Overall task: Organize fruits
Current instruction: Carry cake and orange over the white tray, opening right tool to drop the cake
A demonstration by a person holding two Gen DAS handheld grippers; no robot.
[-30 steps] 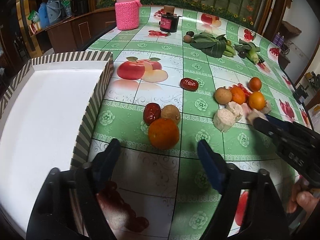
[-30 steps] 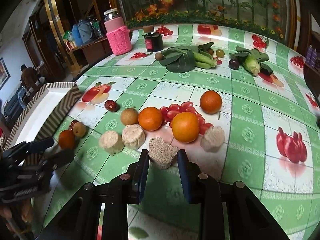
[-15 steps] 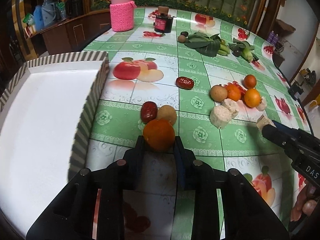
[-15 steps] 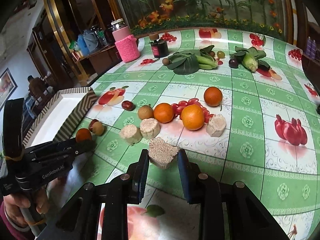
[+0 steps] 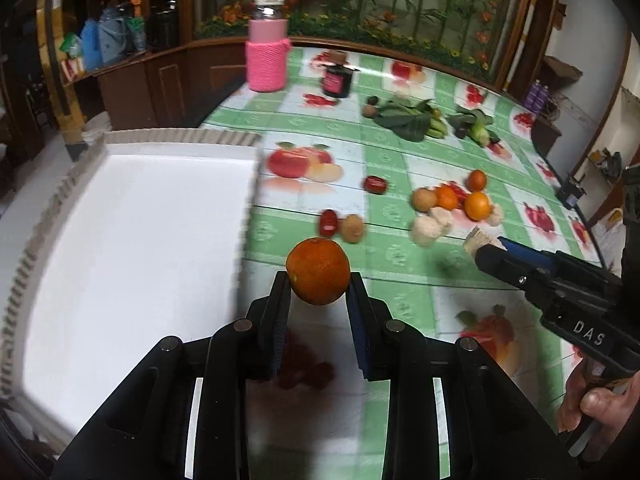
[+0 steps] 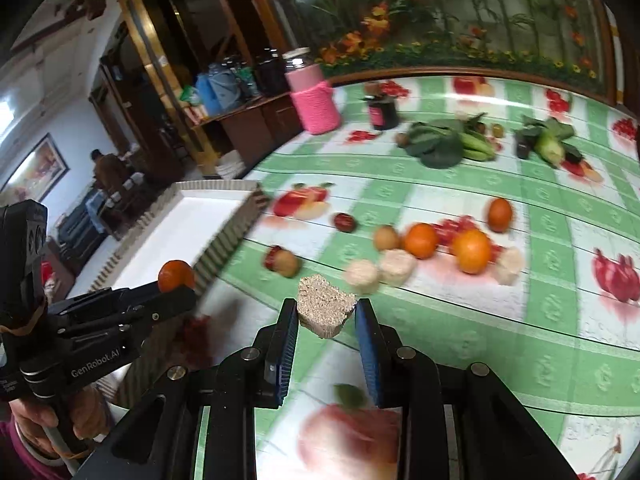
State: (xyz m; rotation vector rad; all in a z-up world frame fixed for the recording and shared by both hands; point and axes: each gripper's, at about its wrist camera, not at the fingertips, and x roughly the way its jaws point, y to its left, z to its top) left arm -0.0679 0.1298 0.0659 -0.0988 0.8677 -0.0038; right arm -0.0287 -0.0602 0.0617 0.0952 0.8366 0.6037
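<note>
Orange [image 5: 318, 271] sits clamped in the left gripper [image 5: 319, 280], clear of the table and just beside the white tray [image 5: 132, 240] it likely goes into, while the right gripper [image 6: 326, 312] pinches a tan block [image 6: 325, 310], probably bound there too.

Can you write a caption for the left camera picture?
Left gripper lifts an orange beside the white tray.

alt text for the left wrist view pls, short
The left tongs grip an orange, held above a green fruit-print tablecloth, beside a white tray with a striped rim. At right, the right tongs hold a tan chunk. Beyond lie oranges, red dates and leafy greens, slightly blurred.
</note>
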